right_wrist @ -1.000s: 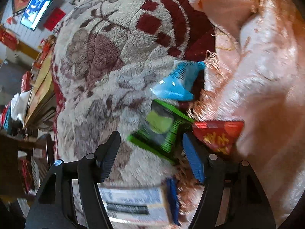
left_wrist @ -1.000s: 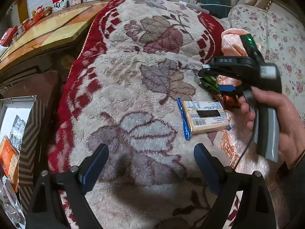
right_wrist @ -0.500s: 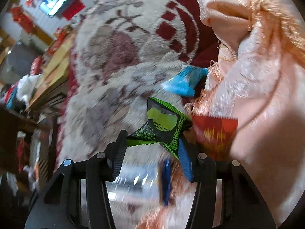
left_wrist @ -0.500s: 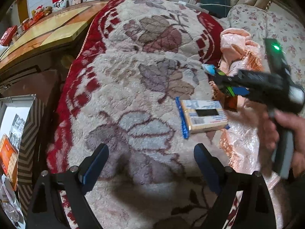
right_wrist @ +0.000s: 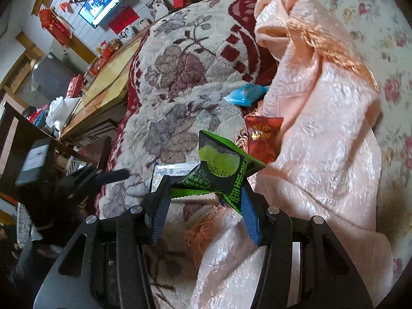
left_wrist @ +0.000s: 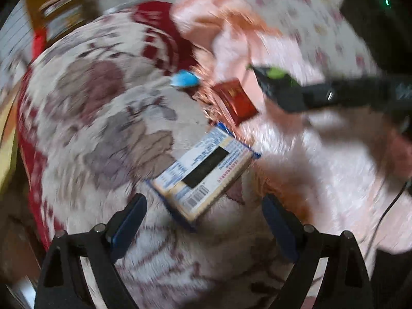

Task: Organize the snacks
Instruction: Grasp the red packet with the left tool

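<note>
My right gripper (right_wrist: 206, 188) is shut on a green and black snack packet (right_wrist: 221, 164), lifted off the blanket. In the left wrist view the same packet (left_wrist: 273, 79) sticks out of the right gripper's dark fingers (left_wrist: 309, 97), upper right. A red packet (right_wrist: 262, 136) and a blue packet (right_wrist: 246, 94) lie at the pink blanket's fringe. A flat biscuit pack (left_wrist: 203, 170) with a barcode lies tilted on the plush blanket. My left gripper (left_wrist: 203, 200) hangs open just above its near end, touching nothing. The left wrist view is blurred.
A fringed pink blanket (right_wrist: 322, 128) is bunched on the right over a rose-print sheet (right_wrist: 386, 51). The snacks lie on a beige and red leaf-pattern blanket (right_wrist: 175, 77). A wooden table (right_wrist: 110, 77) and cluttered furniture stand to the left.
The right gripper closed on the green packet and raised it off the blanket. The left gripper rolled and slid right, so the biscuit pack now sits between its open fingers.
</note>
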`<state>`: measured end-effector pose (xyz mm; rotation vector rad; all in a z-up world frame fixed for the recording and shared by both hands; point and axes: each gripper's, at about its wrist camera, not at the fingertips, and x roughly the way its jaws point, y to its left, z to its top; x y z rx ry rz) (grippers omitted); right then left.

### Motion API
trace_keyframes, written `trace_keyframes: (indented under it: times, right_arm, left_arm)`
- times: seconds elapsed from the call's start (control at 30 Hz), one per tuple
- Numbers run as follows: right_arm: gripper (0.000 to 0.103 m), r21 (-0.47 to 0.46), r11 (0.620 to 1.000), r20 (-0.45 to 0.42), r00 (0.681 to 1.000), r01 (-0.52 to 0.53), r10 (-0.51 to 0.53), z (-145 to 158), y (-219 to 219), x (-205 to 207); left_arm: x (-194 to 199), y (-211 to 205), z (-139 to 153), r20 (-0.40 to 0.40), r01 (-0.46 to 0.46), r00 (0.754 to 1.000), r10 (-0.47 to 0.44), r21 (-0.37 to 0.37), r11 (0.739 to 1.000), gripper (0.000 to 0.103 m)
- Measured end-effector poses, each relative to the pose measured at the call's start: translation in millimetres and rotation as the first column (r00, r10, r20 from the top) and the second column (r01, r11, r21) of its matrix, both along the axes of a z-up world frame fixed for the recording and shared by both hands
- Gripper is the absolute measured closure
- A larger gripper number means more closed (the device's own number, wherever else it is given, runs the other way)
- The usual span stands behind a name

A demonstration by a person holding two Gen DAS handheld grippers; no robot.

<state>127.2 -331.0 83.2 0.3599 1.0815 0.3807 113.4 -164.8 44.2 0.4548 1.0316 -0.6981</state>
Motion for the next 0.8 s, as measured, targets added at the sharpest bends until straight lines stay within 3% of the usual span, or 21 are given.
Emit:
trace_keyframes:
  times: [0.13,0.27,0.37,0.57,0.67,0.8]
  right_arm:
    - [0.053,-0.021,1.000,0.013,1.000,0.016,-0.016,1,-8,-2]
    - [0.053,-0.075,0.996,0.028,0.998,0.055,-0.053,5,-20,-2]
    - [0.053,-0.048,0.993,0.036,0.994,0.107,-0.105,8,-38,-3]
    - [0.053,0.014,0.983,0.067,0.981,0.184,-0.184,19,-67,-6]
    - [0.053,0.039,0.980,0.072,0.978,0.194,-0.197,21,-75,-8]
    - [0.053,0.073,0.977,0.073,0.976,0.201,-0.206,23,-84,-9]
  left_arm:
    - [9,-11,-11,0.003,0.033,0.999,-0.033,0.046,0.998,0.011]
    - [24,-19,-8,-0.036,0.018,0.999,-0.018,-0.025,1.000,0.011]
    - [38,-34,-4,-0.065,-0.002,0.998,-0.003,-0.077,0.997,0.011]
    - [71,-78,-4,-0.091,-0.115,0.990,0.107,-0.094,0.989,0.011]
    - [90,-94,-12,-0.152,-0.209,0.970,0.192,-0.106,0.972,0.011]
    - [99,-115,-21,-0.177,-0.236,0.960,0.215,-0.103,0.966,0.012]
